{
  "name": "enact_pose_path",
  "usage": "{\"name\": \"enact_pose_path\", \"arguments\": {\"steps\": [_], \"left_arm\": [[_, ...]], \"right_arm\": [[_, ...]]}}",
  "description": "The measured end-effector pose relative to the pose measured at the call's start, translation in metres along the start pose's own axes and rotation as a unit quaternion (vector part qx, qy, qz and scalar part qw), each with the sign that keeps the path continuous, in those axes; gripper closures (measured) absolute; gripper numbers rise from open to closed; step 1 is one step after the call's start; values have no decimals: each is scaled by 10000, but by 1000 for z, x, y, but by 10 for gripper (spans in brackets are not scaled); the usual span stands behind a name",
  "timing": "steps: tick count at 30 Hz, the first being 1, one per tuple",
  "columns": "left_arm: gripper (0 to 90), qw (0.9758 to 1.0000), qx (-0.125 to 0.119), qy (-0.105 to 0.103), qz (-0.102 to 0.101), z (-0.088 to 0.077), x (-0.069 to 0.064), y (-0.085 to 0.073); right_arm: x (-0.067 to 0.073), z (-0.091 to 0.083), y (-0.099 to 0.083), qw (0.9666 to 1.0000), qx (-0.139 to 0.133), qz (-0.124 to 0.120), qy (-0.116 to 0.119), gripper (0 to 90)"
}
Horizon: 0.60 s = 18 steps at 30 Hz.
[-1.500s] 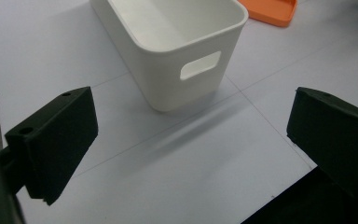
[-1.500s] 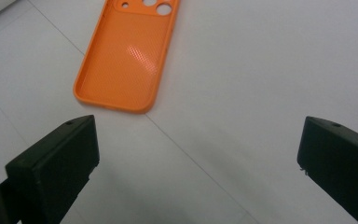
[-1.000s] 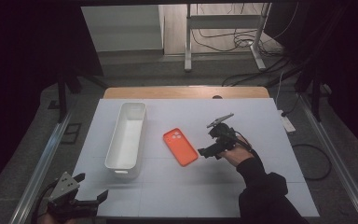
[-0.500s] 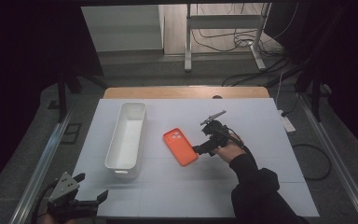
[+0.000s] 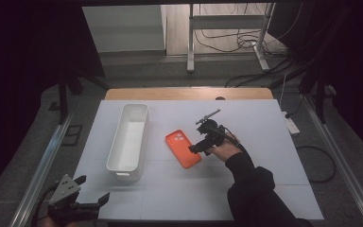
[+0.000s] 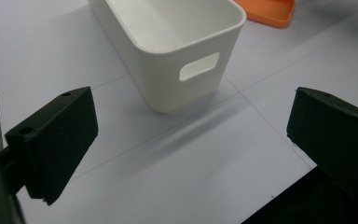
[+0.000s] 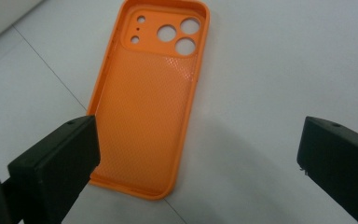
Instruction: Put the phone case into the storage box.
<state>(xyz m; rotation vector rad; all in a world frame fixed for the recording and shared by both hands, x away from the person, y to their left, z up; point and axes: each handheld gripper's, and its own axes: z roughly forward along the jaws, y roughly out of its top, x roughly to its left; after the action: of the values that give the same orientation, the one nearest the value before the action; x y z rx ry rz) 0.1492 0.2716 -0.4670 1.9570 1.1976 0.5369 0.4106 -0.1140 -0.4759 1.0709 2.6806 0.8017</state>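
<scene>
Lying flat and inside-up near the middle of the white table (image 5: 264,189), the orange phone case (image 5: 183,149) is the thing my right gripper (image 5: 199,147) reaches for. I see it in the high view with its long axis running from the camera-cutout end, farther from me and slightly left, to the plain end nearer me and to the right. My right gripper sits just beside that nearer end, on its right side; in the right gripper view (image 7: 196,154) the case (image 7: 151,100) extends straight ahead from between the jaws, offset toward the left jaw, whose tip overlaps the near corner. Both jaws stand wide apart, holding nothing. The case looks like soft moulded rubber or silicone: a fine dotted texture inside, a raised lip all round, rounded corners, three round lens holes and smaller ones. I judge the grip must shift left to straddle the short width. Left of the case stands a long white plastic bin (image 5: 128,135), smooth-walled, with a handle slot (image 6: 199,66). My left gripper (image 5: 90,191) hangs at the near left table corner, jaws spread, empty, well apart from the case.
</scene>
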Motion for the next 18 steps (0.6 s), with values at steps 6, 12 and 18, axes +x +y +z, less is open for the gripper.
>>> {"name": "enact_pose_path", "arguments": {"steps": [6,12,18], "left_arm": [[26,10000,-1,-4,1,0,0,0],[26,10000,-9,-5,3,0,0,0],[26,10000,-6,-7,5,0,0,0]], "right_arm": [[4,5,5,9998,129,-118,-39,0],[6,12,11,9997,164,-138,-96,0],[8,19,10,9995,243,-182,-121,0]]}}
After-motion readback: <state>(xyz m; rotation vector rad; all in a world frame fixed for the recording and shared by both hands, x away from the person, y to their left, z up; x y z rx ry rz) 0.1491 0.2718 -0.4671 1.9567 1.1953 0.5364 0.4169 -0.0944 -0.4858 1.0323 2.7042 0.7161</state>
